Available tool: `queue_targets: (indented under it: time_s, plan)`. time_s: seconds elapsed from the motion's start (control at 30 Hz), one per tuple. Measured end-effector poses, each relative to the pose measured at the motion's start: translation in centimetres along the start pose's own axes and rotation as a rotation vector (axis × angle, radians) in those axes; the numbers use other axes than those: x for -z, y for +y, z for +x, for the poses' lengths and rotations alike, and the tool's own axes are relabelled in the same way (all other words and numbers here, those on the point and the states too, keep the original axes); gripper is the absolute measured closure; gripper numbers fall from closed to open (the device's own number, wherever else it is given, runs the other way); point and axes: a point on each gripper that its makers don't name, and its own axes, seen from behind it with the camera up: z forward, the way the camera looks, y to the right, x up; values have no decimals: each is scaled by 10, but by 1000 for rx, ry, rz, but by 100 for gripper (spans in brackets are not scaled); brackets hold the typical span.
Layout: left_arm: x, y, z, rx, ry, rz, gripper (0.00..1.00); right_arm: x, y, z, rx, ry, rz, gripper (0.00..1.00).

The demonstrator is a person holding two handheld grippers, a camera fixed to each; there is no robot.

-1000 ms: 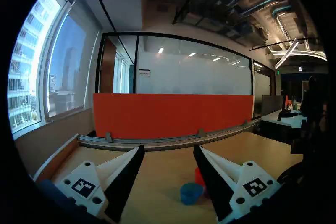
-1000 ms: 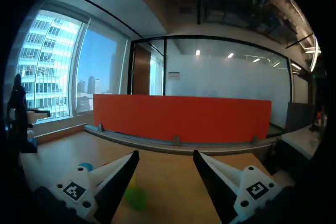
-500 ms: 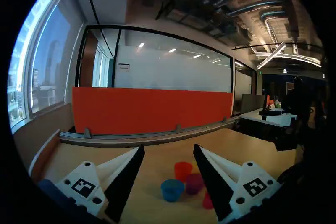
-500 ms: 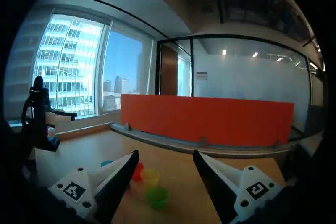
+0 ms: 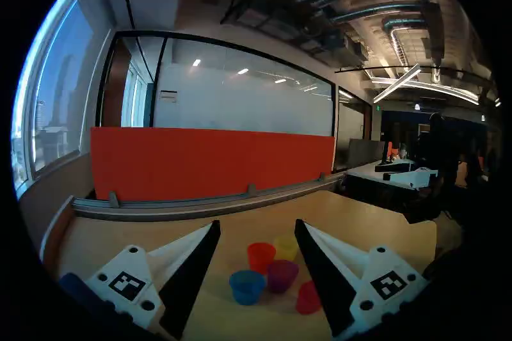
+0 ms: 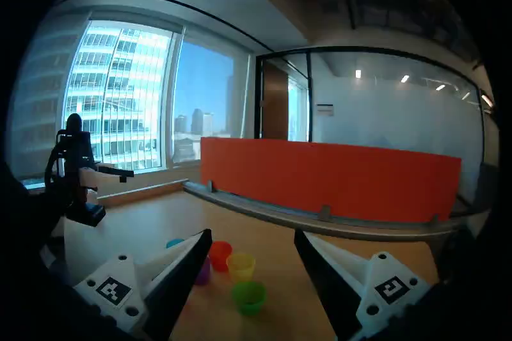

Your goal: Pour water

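Observation:
Several small coloured cups stand in a cluster on the wooden table (image 5: 358,226). In the left gripper view a blue cup (image 5: 246,286), an orange-red cup (image 5: 261,256), a yellow cup (image 5: 285,247), a purple cup (image 5: 281,275) and a red cup (image 5: 308,297) sit just beyond my open left gripper (image 5: 257,226). In the right gripper view a green cup (image 6: 249,296), yellow cup (image 6: 241,266), red cup (image 6: 220,254) and purple cup (image 6: 203,272) lie between the fingers of my open right gripper (image 6: 253,233). Neither gripper holds anything. The left gripper (image 6: 105,174) also shows at far left.
An orange partition (image 5: 211,162) on a metal rail closes off the table's far edge. Large windows (image 6: 121,111) lie to the left and a glass-walled room behind. More desks (image 5: 403,174) and a dark figure stand at the far right.
Both grippers have turned toward the cups and tipped down slightly. The cups now sit higher and more central between the fingers, and more of them show. Both grippers stay open.

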Motion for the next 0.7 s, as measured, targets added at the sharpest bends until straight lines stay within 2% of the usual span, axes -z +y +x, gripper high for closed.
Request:
queue_targets:
  time_s: [0.47, 0.7]
  plan:
    - [-8, 0, -33, -35, -86, -22, 14, -4, -1, -41, 51, -111, 41, 0]
    - [-14, -1, -51, -34, -127, -31, 14, -6, -1, -54, 58, -139, 50, 0]
